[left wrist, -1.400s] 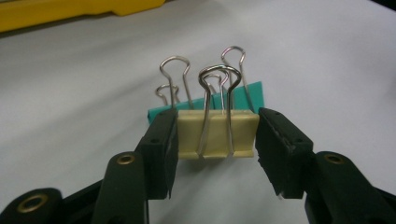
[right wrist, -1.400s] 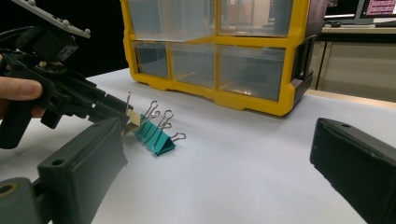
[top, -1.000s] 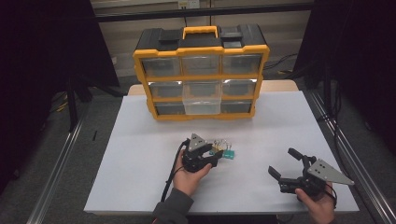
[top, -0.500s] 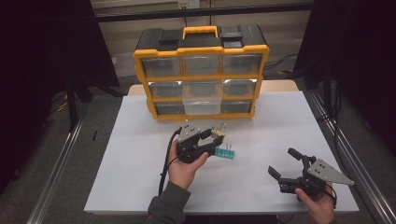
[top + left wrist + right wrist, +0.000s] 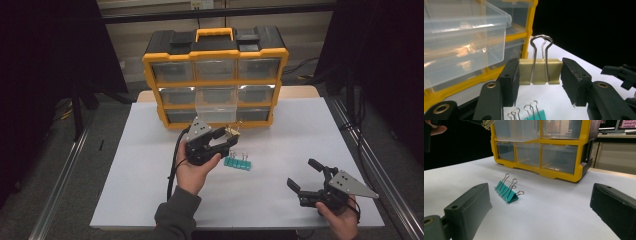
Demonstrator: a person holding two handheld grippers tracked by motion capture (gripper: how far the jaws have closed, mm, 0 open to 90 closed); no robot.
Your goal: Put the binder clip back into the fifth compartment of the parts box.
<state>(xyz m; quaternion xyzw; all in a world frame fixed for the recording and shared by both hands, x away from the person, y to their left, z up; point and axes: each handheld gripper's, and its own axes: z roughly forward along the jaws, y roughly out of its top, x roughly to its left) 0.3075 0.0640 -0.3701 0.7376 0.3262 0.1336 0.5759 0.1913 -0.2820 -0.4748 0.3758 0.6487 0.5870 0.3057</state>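
Gold binder clip [image 5: 540,72] clamped in the left gripper [image 5: 226,137] near the organizer's open middle drawer [image 5: 216,106]; right gripper [image 5: 306,175] gapes empty near teal clips [image 5: 237,162]

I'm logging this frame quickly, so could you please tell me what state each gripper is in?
Left gripper: closed on the gold clip.
Right gripper: open, holding nothing.

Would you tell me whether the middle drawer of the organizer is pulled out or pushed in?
Pulled out. In the high view the clear middle drawer juts forward past the yellow organizer front, while its neighbours sit flush.
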